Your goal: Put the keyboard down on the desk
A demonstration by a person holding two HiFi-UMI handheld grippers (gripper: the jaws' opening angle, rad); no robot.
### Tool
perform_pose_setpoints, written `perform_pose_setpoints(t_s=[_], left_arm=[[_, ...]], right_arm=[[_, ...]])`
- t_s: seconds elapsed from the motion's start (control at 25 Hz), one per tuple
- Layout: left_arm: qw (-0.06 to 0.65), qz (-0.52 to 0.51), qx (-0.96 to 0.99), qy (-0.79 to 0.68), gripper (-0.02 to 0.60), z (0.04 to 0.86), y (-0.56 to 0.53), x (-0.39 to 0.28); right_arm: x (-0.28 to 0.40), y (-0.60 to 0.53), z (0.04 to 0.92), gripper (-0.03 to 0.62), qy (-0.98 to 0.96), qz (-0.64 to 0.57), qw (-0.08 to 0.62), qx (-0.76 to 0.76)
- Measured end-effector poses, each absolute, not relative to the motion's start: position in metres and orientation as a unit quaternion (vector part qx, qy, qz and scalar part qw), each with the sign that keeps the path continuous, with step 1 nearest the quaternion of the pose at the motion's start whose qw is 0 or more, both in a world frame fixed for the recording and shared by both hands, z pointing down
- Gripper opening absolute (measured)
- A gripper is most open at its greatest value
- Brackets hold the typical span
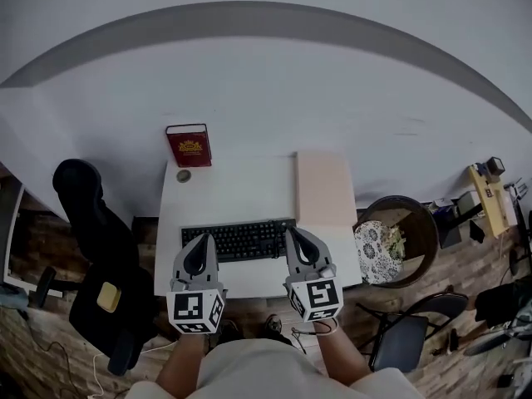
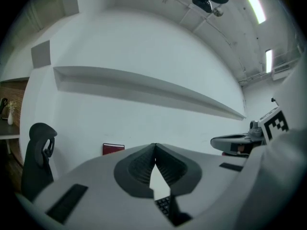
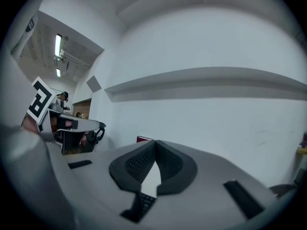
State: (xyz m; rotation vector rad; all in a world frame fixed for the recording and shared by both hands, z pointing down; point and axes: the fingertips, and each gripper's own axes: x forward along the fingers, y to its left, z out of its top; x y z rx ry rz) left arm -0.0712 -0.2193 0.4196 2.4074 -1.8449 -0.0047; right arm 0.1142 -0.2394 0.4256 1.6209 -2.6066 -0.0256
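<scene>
Black and low, the keyboard [image 1: 238, 239] lies flat on the white table [image 1: 241, 185], near its front edge and about the centre of the head view. The left gripper [image 1: 203, 241] shows over the keyboard's left end and the right gripper [image 1: 294, 235] over its right end; whether either touches the keys cannot be told. In the left gripper view the jaws are pressed together at their tips with nothing between them, and a few keys show through the gap lower down. The right gripper view shows the same: jaws closed tip to tip, empty, with keys below. A red book [image 1: 189, 145] stands against the wall at the table's back left corner, with a small round object [image 1: 184, 175] just in front of it. A pale pinkish board [image 1: 324, 188] covers the table's right side. A black chair [image 1: 96, 248] stands at the left of the frame and a round brown basket [image 1: 420, 223] at the right.
</scene>
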Motion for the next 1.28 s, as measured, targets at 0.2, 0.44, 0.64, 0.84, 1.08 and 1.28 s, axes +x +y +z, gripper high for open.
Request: perform_pose_setpoints(t_s=[0.2, 0.44, 0.64, 0.84, 1.08, 1.28], left_arm=[[0.043, -0.014, 0.784, -0.619, 0.011, 0.398, -0.208, -0.077], [0.027, 0.000, 0.777, -0.629, 0.011, 0.402, -0.209, -0.085], [0.025, -0.001, 0.781, -0.624, 0.011, 0.400, -0.207, -0.084], [0.026, 0.005, 0.787, -0.616, 0.011, 0.402, -0.202, -0.077], [0.029, 0.010, 0.789, -0.614, 0.011, 0.405, -0.200, -0.075], [0.028, 0.009, 0.792, -0.610, 0.011, 0.405, -0.198, -0.073]], right_arm=[[0.130, -0.232, 0.396, 0.003, -0.847, -0.027, 0.026, 0.530], [0.136, -0.236, 0.394, 0.003, -0.846, -0.025, 0.016, 0.533], [0.132, -0.237, 0.397, 0.003, -0.846, -0.033, 0.024, 0.532], [0.131, -0.233, 0.400, 0.003, -0.845, -0.024, 0.021, 0.533], [0.129, -0.231, 0.403, 0.003, -0.844, -0.020, 0.021, 0.535], [0.128, -0.228, 0.401, 0.002, -0.844, -0.022, 0.024, 0.535]])
